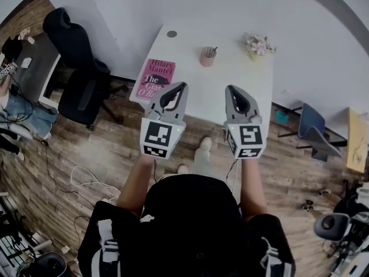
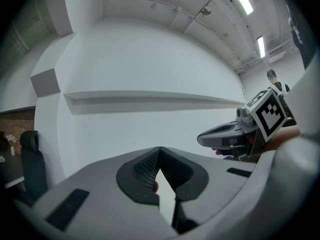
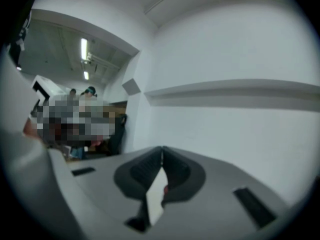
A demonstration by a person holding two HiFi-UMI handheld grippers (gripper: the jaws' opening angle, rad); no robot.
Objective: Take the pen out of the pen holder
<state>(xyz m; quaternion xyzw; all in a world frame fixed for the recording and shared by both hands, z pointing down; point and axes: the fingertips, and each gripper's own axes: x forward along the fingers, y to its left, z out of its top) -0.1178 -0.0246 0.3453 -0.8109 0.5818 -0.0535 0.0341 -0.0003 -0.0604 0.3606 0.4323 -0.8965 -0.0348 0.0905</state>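
A pink pen holder [image 1: 207, 56] stands near the far middle of the white table [image 1: 230, 77], and a dark pen [image 1: 214, 50] sticks out of its top. My left gripper [image 1: 182, 85] hovers over the table's near edge, jaws shut and nothing in them. My right gripper [image 1: 230, 88] is level with it to the right, also shut and empty. Both point toward the holder and stay well short of it. In the left gripper view, the left gripper [image 2: 160, 149] faces a white wall and the right gripper [image 2: 202, 139] shows beside it. The right gripper [image 3: 162, 149] faces the same wall.
A pink book [image 1: 155, 78] lies on the table's left end, just beyond the left gripper. A small flower pot [image 1: 258, 45] stands at the far right, a grey disc [image 1: 172, 34] at the far left. A black office chair [image 1: 81, 68] sits left of the table, a blue chair [image 1: 311, 126] right.
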